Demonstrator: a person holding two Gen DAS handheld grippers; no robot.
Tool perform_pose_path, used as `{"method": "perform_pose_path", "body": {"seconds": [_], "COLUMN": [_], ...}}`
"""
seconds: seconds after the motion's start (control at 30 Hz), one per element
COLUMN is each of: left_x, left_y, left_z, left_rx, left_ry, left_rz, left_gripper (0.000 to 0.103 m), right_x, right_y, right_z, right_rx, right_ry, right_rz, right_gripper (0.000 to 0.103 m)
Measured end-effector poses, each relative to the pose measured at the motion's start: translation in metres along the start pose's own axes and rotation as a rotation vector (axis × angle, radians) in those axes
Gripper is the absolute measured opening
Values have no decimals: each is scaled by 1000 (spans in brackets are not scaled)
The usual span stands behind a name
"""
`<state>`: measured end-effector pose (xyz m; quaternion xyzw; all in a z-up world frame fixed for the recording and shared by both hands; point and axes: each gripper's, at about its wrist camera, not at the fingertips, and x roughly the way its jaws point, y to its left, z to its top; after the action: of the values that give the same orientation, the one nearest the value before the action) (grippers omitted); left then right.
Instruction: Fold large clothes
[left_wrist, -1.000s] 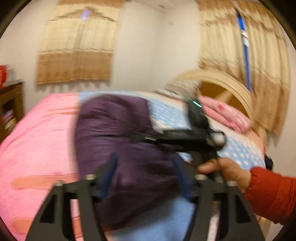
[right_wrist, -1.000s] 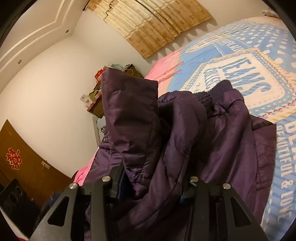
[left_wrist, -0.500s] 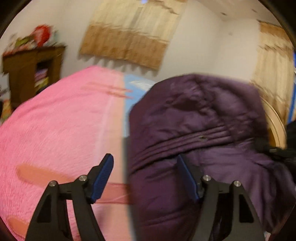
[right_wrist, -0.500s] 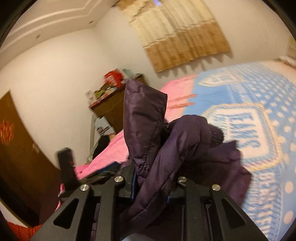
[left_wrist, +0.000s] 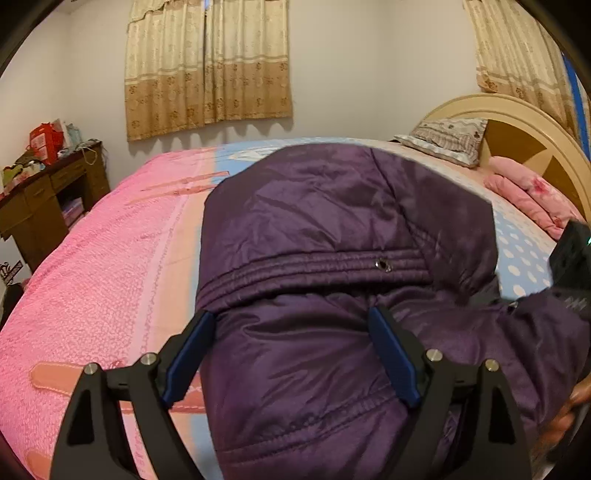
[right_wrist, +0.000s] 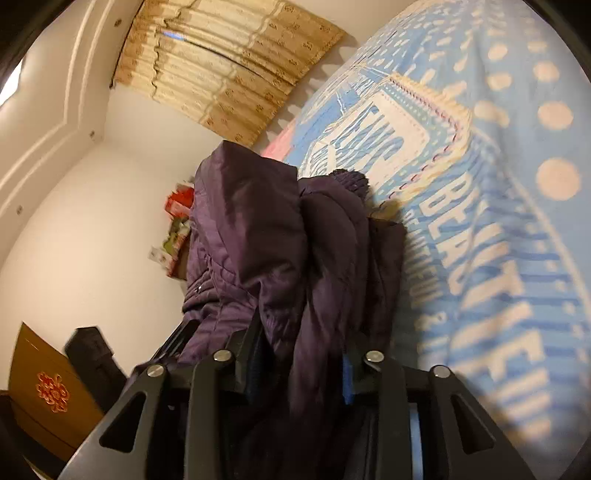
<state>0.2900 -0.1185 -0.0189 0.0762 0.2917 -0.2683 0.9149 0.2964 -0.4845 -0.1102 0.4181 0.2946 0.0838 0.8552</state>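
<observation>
A dark purple padded jacket (left_wrist: 332, 236) lies bunched on the bed, its hood toward the far side. My left gripper (left_wrist: 291, 332) is open, its blue-padded fingers spread wide on either side of the jacket's upper back, just below the hood seam. In the right wrist view the jacket (right_wrist: 280, 236) hangs lifted and crumpled. My right gripper (right_wrist: 301, 354) is shut on a thick fold of it. The right gripper's body shows at the right edge of the left wrist view (left_wrist: 572, 258).
The bed has a pink cover (left_wrist: 92, 258) on the left and a blue dotted printed cover (right_wrist: 480, 184) on the right. A wooden headboard (left_wrist: 517, 122), a pillow (left_wrist: 447, 136) and folded pink bedding (left_wrist: 532, 195) lie far right. A wooden desk (left_wrist: 44, 192) stands left.
The left gripper has swung over the jacket and now straddles its back. The right gripper has tilted while holding the same fold.
</observation>
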Motion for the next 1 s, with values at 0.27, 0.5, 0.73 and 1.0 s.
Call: {"method": "perform_pose_path", "body": {"seconds": [0.27,0.5,0.73,1.0], "left_x": [3,3,8,36], "left_y": [-4,-1,6,35], "left_z": [-4,-6,10,85], "left_rx": [1,14,6,-93], "left_ry": [-7,2,64,95], "left_rz": [-2,-16,-69,27], "left_gripper": [88,88,94,93], "right_x": [-46,105,113,114], "right_y": [139,102,70,58], "right_z": [55,90,72,67], "right_rx": [-440,-276,-413,-363], "right_ry": [-186,125,-26,-59], "right_rz": [-273,-518,-595,-517], "right_gripper": [36,36,35,36]}}
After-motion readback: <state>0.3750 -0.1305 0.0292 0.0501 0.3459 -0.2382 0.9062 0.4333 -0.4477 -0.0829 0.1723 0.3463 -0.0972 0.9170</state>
